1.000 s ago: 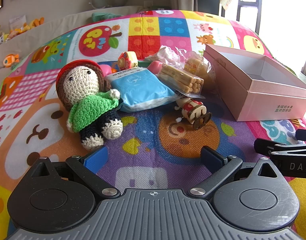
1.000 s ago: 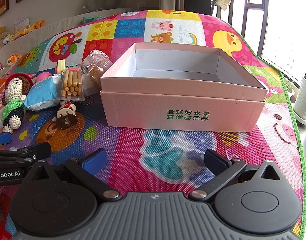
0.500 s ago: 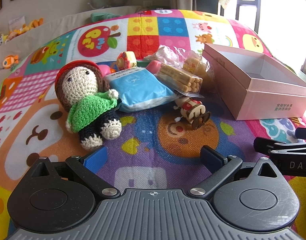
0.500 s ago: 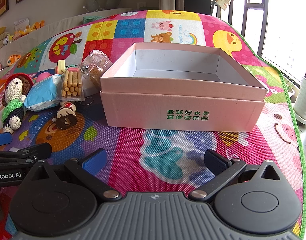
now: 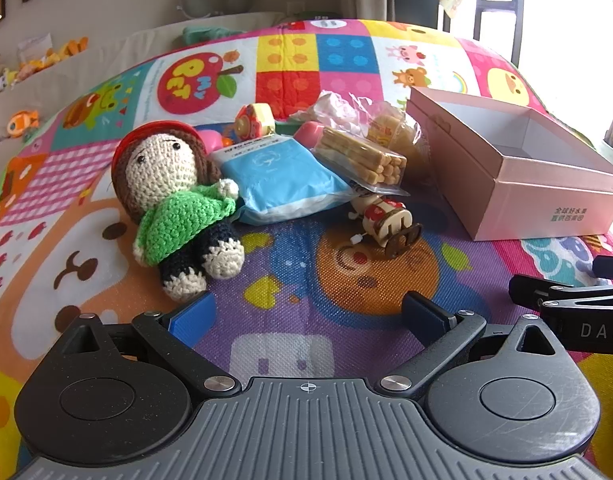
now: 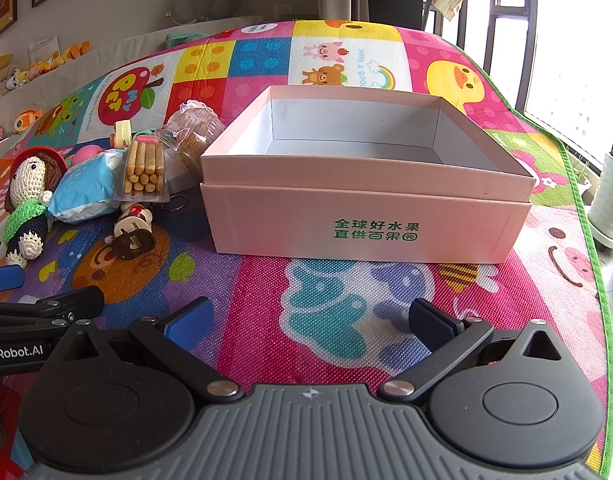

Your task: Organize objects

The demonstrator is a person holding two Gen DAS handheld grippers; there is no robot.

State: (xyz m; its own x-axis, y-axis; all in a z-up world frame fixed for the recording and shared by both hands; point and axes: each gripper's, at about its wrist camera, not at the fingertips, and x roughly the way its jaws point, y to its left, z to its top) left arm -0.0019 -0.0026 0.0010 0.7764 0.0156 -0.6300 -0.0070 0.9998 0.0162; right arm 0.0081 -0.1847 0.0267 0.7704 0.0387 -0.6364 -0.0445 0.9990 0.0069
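Surface: colourful play mat [image 5: 306, 264] printed with cartoon animals and fruit, spread on the floor of a bright room with a window on the right
Box: pink cardboard box [image 6: 366, 216], open and with nothing visible inside, straight ahead of the right gripper [image 6: 308, 316]
Pile: loose things heaped to the left of the box, well apart from both grippers
Doll: crocheted doll [image 5: 174, 200] in a green top and red hat, lying on its back at the near left edge of the pile, feet toward the left gripper [image 5: 306, 312]
Packet: blue soft packet [image 5: 278, 180] touching the doll's arm, with a clear pack of biscuit sticks [image 5: 362, 156] resting on its far corner
Toy: small wooden wind-up toy [image 5: 386, 224] lying on its side between the packet and the box
Left fingers: spread wide, holding nothing, low over the mat
Right fingers: spread wide, holding nothing, pointed at the box's printed front wall
Key relation: the pile lies ahead of the left gripper and off to the right gripper's left, so the left is the nearer hand; the doll sits ahead and slightly left of its fingers, long axis running away from the camera
Likely step: nothing boxed yet; a first pick probably falls to the left gripper, then a carry rightward to the box
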